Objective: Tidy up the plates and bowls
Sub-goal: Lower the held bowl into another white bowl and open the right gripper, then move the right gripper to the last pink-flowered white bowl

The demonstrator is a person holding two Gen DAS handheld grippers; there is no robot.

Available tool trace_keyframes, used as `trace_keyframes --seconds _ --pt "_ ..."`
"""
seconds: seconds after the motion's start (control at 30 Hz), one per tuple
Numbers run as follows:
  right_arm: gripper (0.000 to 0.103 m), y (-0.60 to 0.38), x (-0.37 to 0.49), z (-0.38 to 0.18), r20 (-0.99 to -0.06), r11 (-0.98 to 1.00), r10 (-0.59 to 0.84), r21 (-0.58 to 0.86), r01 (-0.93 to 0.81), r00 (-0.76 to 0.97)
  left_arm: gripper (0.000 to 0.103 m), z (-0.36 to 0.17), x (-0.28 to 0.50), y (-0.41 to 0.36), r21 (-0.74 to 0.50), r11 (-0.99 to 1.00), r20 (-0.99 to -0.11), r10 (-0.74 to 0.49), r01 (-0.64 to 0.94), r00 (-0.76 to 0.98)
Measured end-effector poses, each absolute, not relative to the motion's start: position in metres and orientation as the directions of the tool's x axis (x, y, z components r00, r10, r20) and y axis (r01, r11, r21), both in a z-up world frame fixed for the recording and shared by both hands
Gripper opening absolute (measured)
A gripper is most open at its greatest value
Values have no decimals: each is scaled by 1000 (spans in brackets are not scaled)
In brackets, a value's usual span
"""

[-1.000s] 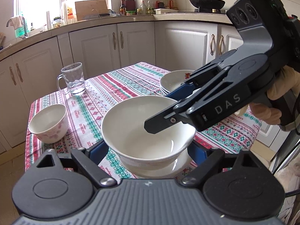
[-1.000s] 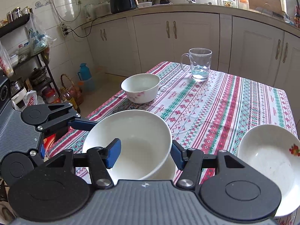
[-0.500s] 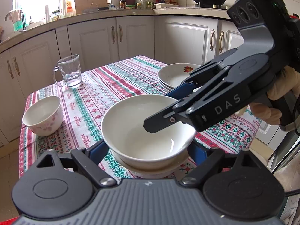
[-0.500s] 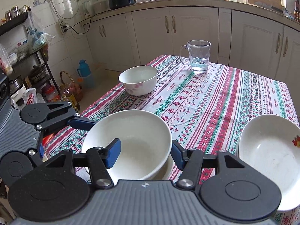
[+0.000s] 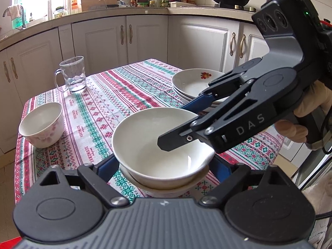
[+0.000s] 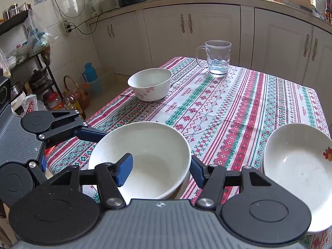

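Note:
A large white bowl (image 5: pixel 153 145) (image 6: pixel 143 155) sits nested in a second white bowl (image 5: pixel 166 188) at the table's near edge. My left gripper (image 5: pixel 164 166) is open, one finger on each side of the stack. My right gripper (image 6: pixel 159 169) (image 5: pixel 178 124) is open and straddles the top bowl's rim, its left finger inside the bowl and its right finger outside. A small floral bowl (image 5: pixel 41 124) (image 6: pixel 150 83) stands at the far left. A stack of white plates (image 5: pixel 195 83) (image 6: pixel 298 166) with a red flower mark stands to the right.
A glass mug (image 5: pixel 72 74) (image 6: pixel 217 58) holding a little water stands at the far side of the striped tablecloth (image 5: pixel 116 95) (image 6: pixel 238 103). White kitchen cabinets (image 5: pixel 124 35) surround the table. A shelf and bottles (image 6: pixel 68 95) stand on the floor beyond the table's left edge.
Both cameras have risen and tilted, so the table items sit lower in view. The top bowl sits a little higher above the lower bowl. Both grippers keep their places around it.

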State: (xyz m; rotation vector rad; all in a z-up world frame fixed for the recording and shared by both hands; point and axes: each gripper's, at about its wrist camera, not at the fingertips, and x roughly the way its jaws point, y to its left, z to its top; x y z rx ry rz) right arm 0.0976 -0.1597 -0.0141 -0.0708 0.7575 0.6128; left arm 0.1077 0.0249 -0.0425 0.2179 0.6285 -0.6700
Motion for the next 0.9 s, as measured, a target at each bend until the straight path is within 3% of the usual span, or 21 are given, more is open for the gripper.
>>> trace_keyframes --seconds 0.2,0.27,0.33,0.5,0.9 --pt "70 -160 98 -16 -659 819 504 161 -550 558 96 -44 109 25 -5 767 -604 -513 642 609" --pt "77 -160 98 -15 -656 815 511 165 -555 555 96 -43 107 24 16 767 -600 -506 642 620" --pt "91 -159 96 -14 -649 811 517 166 -560 557 96 -42 105 25 21 767 -600 -503 641 622" --pt "103 -159 91 -7 -627 810 522 154 -565 578 96 -38 98 32 26 771 -593 -500 636 631" --pt "103 -158 99 17 -634 792 515 94 -604 577 97 -25 88 73 31 820 -558 -460 571 691"
